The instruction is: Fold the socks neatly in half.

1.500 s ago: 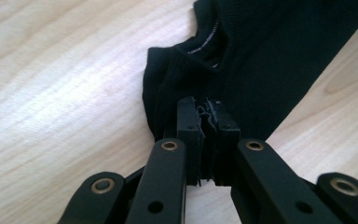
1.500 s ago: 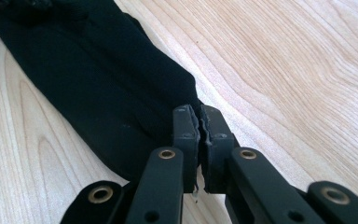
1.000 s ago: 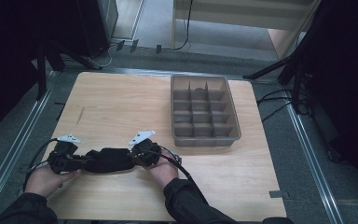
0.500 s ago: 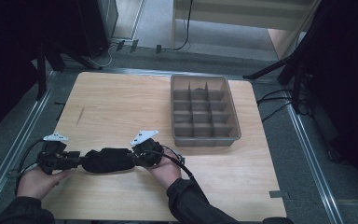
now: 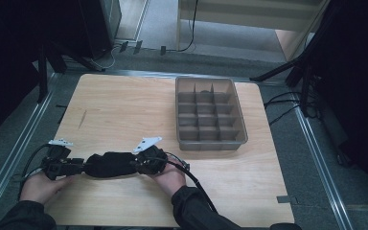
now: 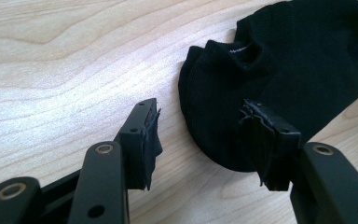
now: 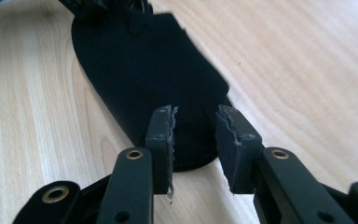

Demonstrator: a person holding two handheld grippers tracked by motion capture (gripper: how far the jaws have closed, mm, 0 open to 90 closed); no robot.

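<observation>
Dark sleeves, 2 black hand-held grippers, left [image 5: 79, 167], right [image 5: 135, 164], brass-ringed holes, frayed pads, grey plates

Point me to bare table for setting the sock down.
Free: the wide stretch of table left of the tray, and the strip right of the right claw, below the tray. Crowded: the near left edge, where the sock and the left claw sit.

A sock [image 5: 109, 164] lay on the table [image 5: 124, 110] at lower left of the frame; a tray [image 5: 210, 114] stood at centre right.

Black sock [image 6: 284, 60], pale wood-grain table [image 5: 124, 105]
</observation>
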